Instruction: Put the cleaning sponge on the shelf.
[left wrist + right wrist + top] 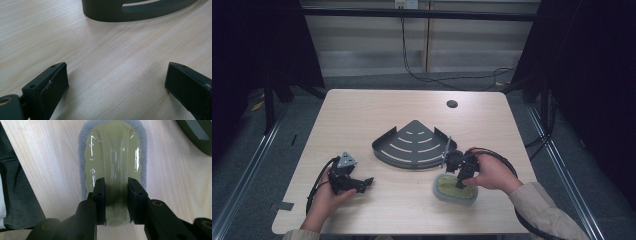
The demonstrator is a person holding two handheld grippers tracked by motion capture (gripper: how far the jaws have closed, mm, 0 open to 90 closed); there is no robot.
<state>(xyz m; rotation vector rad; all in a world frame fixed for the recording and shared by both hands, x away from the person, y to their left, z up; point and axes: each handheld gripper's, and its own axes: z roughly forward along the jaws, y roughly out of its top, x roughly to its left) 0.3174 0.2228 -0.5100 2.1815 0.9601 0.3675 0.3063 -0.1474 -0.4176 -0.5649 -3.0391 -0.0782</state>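
Note:
A scrubbing pad [447,192] with a grey sponge base and a pale yellow see-through handle lies on the table near its front right. My right gripper [459,184] points down onto it. In the right gripper view the two black jaws stand on either side of the handle's raised middle ridge [115,152], and their pads press on it: the right gripper [116,202] is shut on the handle. My left gripper [367,182] rests low over the table at the front left, its jaws wide apart with bare wood between them [116,80].
A dark grey quarter-round slotted shelf [414,145] lies at the table's middle, just behind the pad; its curved rim [107,11] is ahead of the left jaws. A cable hole [452,104] sits at the back. The table's front edge and dark clothing [15,195] lie close to the pad.

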